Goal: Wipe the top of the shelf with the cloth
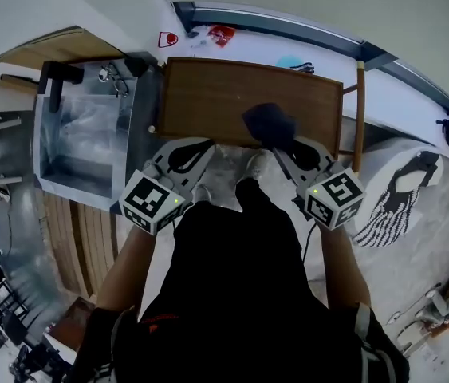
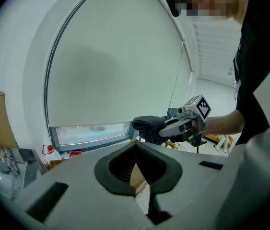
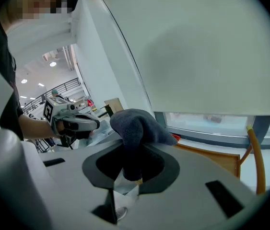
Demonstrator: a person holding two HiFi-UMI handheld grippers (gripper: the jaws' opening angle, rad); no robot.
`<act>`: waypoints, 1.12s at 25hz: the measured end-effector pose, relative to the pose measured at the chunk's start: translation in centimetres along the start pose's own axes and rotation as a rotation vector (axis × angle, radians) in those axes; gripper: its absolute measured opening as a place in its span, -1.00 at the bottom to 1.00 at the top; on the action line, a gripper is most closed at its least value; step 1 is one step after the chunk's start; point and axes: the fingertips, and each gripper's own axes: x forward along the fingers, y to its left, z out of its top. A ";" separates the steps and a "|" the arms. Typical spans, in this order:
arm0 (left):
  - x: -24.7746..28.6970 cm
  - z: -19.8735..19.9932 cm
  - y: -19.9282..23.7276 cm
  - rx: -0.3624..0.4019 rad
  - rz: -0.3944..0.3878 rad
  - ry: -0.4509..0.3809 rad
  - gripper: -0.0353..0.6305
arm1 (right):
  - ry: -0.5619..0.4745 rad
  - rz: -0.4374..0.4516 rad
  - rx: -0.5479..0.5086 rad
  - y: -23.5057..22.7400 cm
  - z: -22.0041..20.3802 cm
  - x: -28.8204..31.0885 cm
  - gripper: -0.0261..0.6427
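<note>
The right gripper (image 1: 278,146) is clamped on a bunched dark cloth (image 1: 267,120), holding it over the near edge of the shelf's brown wooden top (image 1: 208,98). The left gripper (image 1: 206,144) hangs just beside it, jaws pressed together on nothing. The print on a red-and-white label (image 1: 167,39) beyond the shelf is too small to read.
</note>
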 end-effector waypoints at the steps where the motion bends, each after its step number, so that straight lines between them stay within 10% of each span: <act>1: 0.7 0.3 0.1 -0.006 0.013 0.000 -0.84 | 0.004 0.007 0.000 -0.9 0.1 0.0 -0.73; 28: 1.7 -4.6 10.1 -0.041 0.051 0.050 -0.84 | 0.170 -0.023 -0.114 -6.5 -0.1 18.3 -0.73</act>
